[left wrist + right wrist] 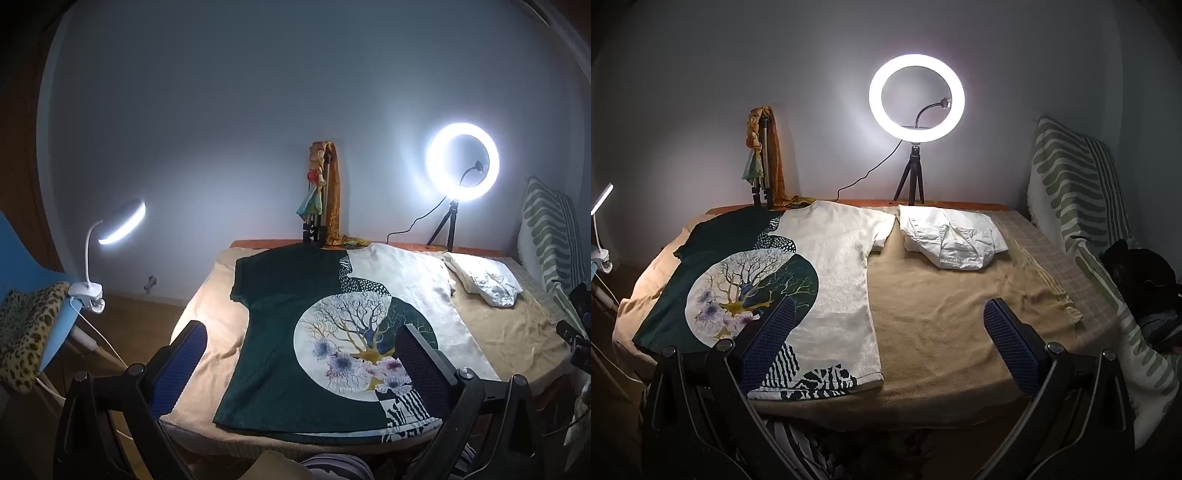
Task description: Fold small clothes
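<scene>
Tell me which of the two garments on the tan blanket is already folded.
The small white garment near the ring light is folded into a compact bundle. The green-and-cream tree-print T-shirt lies spread flat, unfolded.

Place looked like home room, likely bedroom. Table (942, 332) covered with tan blanket stood against plain grey wall (812, 74). Ring light (916, 98) on small tripod sat at far edge; clip lamp (110, 236) fixed to blue chair (55, 317) at left edge. Striped pillow (1071, 184) leaned at right edge. Scarves (321, 192) hung near wall.
</scene>
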The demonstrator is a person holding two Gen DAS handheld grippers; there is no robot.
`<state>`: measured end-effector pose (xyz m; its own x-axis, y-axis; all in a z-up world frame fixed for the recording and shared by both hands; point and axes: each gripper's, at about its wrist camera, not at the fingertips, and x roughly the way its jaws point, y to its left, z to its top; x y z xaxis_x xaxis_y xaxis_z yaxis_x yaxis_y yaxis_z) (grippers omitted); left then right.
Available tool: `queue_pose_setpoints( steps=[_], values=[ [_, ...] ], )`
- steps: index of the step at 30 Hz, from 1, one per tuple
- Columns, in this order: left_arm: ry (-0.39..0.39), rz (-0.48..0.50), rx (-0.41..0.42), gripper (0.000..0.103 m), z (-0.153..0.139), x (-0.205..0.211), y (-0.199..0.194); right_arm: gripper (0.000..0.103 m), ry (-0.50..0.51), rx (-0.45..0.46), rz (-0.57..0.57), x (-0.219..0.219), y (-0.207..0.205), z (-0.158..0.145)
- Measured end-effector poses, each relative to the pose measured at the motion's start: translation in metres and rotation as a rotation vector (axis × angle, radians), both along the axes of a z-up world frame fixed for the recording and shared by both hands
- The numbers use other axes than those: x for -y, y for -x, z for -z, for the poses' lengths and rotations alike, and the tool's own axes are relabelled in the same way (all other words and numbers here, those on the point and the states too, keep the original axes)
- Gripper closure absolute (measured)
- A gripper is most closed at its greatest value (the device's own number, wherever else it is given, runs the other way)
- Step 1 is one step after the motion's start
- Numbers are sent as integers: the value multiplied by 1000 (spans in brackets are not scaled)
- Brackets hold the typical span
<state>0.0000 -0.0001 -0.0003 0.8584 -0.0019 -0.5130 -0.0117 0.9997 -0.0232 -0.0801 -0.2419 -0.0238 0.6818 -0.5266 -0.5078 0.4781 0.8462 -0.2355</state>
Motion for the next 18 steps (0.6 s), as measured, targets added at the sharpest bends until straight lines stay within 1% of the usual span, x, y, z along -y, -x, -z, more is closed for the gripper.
queue_pose_setpoints(
  steps=[2, 3, 4, 5, 7, 9, 11, 13, 18],
  values=[
    [-2, -7, 5, 0, 0, -1, -1, 0, 1, 0, -1, -1, 0, -1],
    [0, -7, 3, 0, 0, -1, -1, 0, 7, -26, 2, -1, -2, 0],
    [6, -5, -1, 0, 1, -2, -3, 0, 10, -24, 2, -2, -2, -1],
    [12, -2, -7, 0, -3, -4, -11, 0, 14, -23, 4, -2, -2, -2],
    [21, -3, -4, 0, -11, -7, -12, 0, 23, -15, 11, -3, -2, -4],
    [19, -6, -7, 0, -14, -10, -18, 0, 28, -10, 15, -2, -3, 0],
    [21, -9, -1, 0, -23, -11, -14, 0, 33, -11, 18, -1, -5, 3],
    [7, -14, 32, 0, -17, -4, -2, 0, 41, -5, 20, -2, -3, 1],
    [9, -15, 40, 0, -19, -6, -1, 0, 33, -1, 14, 0, -1, 3]
  ],
)
